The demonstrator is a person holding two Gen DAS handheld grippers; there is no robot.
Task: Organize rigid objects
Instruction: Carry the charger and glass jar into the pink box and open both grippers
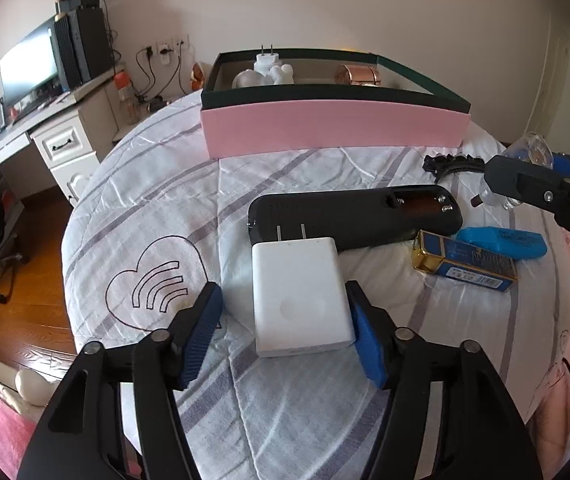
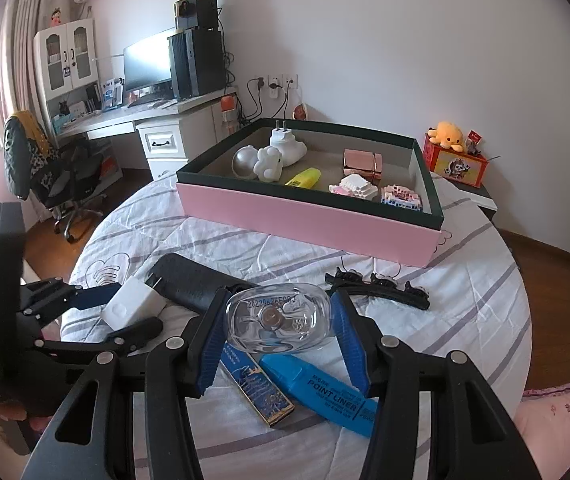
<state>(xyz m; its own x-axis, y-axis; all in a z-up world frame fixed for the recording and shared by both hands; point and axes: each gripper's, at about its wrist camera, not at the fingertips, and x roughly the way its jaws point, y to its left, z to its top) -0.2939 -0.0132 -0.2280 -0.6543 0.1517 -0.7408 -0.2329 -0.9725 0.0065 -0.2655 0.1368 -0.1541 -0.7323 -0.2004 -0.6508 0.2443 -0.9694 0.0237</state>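
A white charger (image 1: 301, 296) lies flat on the striped bedsheet, prongs pointing away. My left gripper (image 1: 285, 300) is open around it: the left pad stands clear of it and the right pad is at its edge. My right gripper (image 2: 279, 300) is shut on a clear bottle (image 2: 279, 318), held above the sheet. Loose on the sheet lie a black remote (image 1: 353, 216) with an open battery bay, a blue highlighter (image 2: 321, 388), a gold-and-blue box (image 2: 257, 388) and a black hair clip (image 2: 381, 286). Behind them, a pink box (image 2: 305, 220) with a dark green rim holds several small items.
The bed's rounded edge drops to a wooden floor on the left. A white desk (image 2: 165, 128) with a monitor, and an office chair (image 2: 57, 176), stand at the back left. A nightstand with a red box and a yellow plush (image 2: 447, 136) is at the back right.
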